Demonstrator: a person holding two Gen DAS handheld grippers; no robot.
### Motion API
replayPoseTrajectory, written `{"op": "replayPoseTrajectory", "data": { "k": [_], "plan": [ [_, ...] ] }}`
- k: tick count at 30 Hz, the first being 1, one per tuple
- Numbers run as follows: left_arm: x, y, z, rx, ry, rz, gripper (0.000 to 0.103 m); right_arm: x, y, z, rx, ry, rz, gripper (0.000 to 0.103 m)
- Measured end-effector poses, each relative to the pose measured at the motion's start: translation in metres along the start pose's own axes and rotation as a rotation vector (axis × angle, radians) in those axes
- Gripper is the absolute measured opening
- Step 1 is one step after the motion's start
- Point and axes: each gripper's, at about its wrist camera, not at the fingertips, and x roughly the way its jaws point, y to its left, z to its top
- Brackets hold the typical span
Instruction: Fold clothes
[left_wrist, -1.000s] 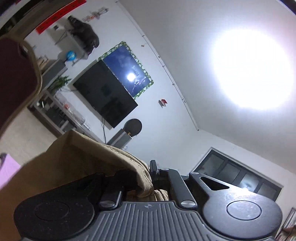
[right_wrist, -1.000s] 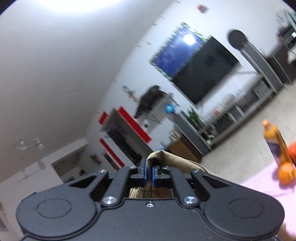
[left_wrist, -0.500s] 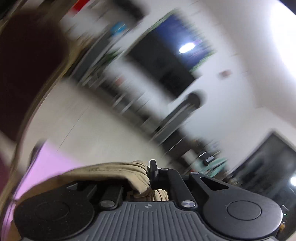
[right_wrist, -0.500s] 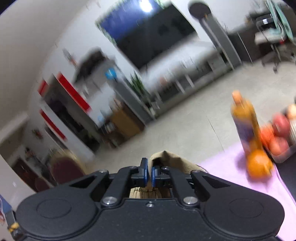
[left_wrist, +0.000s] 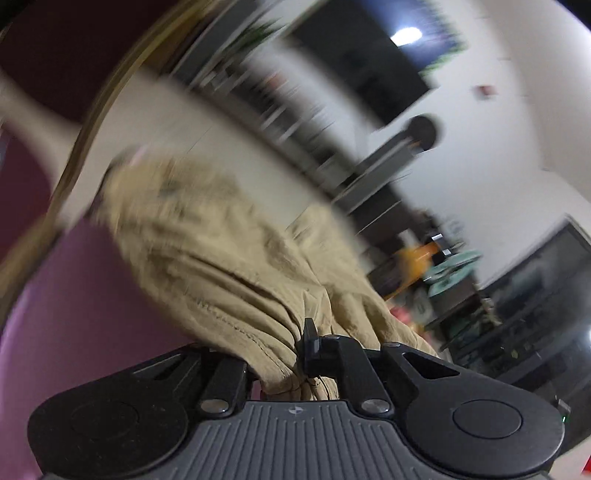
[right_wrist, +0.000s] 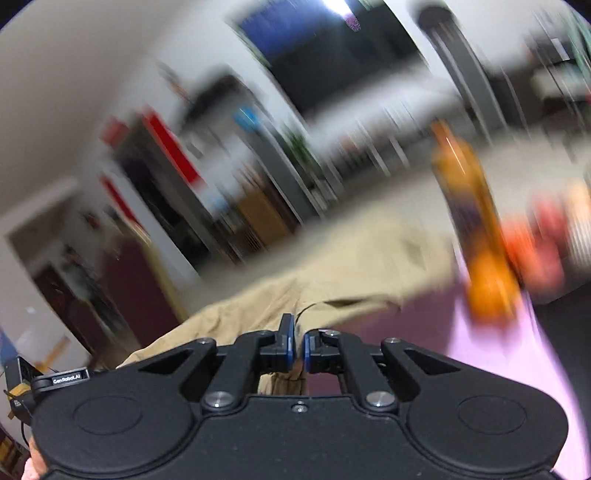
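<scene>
Left wrist view, my left gripper (left_wrist: 308, 343) pinching bunched tan garment (left_wrist: 221, 266), jaws opening slightly, my right gripper (right_wrist: 297, 347) clamped on tan garment (right_wrist: 332, 273) ahead, pink cloth (right_wrist: 491, 343) beneath.

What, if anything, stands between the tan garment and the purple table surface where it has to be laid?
Nothing visible does. Both the left gripper and right gripper are clamped on the tan garment, and the purple table surface under it looks bare. The orange bottle stands off to the right.

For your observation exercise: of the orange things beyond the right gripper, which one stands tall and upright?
The orange bottle. It rises tall and narrow from the pink cloth, while the round orange fruit at its foot sits low, and the reddish fruits are also rounded.
</scene>
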Motion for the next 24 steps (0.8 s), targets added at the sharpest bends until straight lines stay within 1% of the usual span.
{"op": "replayPoseTrajectory", "data": {
  "k": [2,4,6,7,9,11,13,14,16,17,18,19,21,22,23,24],
  "plan": [
    [0.028,0.047,-0.024,-0.098,0.08,0.078,0.006,0.025,-0.033,-0.048,0.094,0.109,-0.065,0.005],
    [0.047,0.078,-0.043,-0.152,0.128,0.147,0.006,0.036,-0.056,-0.088,0.162,0.185,-0.114,0.005],
    [0.048,0.094,-0.057,-0.169,0.138,0.168,0.006,0.041,-0.073,-0.122,0.214,0.243,-0.151,0.005],
    [0.047,0.092,-0.055,-0.166,0.134,0.171,0.006,0.042,-0.076,-0.131,0.222,0.256,-0.16,0.005],
    [0.046,0.089,-0.051,-0.161,0.125,0.176,0.006,0.043,-0.074,-0.137,0.215,0.269,-0.173,0.005],
    [0.04,0.084,-0.048,-0.136,0.116,0.175,0.006,0.043,-0.068,-0.124,0.177,0.252,-0.177,0.005],
    [0.03,0.076,-0.05,-0.104,0.115,0.191,0.006,0.033,-0.056,-0.117,0.147,0.231,-0.189,0.005],
    [0.032,0.063,-0.052,-0.093,0.114,0.194,0.006,0.028,-0.053,-0.114,0.138,0.222,-0.198,0.005],
    [0.028,0.062,-0.056,-0.077,0.121,0.199,0.006,0.02,-0.051,-0.115,0.125,0.208,-0.211,0.005],
    [0.025,0.063,-0.064,-0.07,0.133,0.216,0.006,0.016,-0.05,-0.116,0.119,0.201,-0.217,0.005],
    [0.022,0.065,-0.071,-0.063,0.145,0.234,0.006,0.019,-0.051,-0.116,0.116,0.197,-0.221,0.005],
    [0.028,0.065,-0.075,-0.062,0.166,0.261,0.006,0.023,-0.052,-0.117,0.11,0.201,-0.227,0.005],
    [0.035,0.068,-0.085,-0.041,0.212,0.336,0.011,0.029,-0.054,-0.122,0.095,0.213,-0.241,0.005],
    [0.04,0.067,-0.09,-0.009,0.226,0.377,0.015,0.035,-0.056,-0.125,0.085,0.231,-0.258,0.005],
    [0.042,0.065,-0.095,0.03,0.232,0.423,0.021,0.042,-0.058,-0.128,0.073,0.254,-0.28,0.006],
    [0.043,0.063,-0.099,0.069,0.238,0.47,0.028,0.049,-0.06,-0.132,0.061,0.277,-0.301,0.013]
  ]
}}
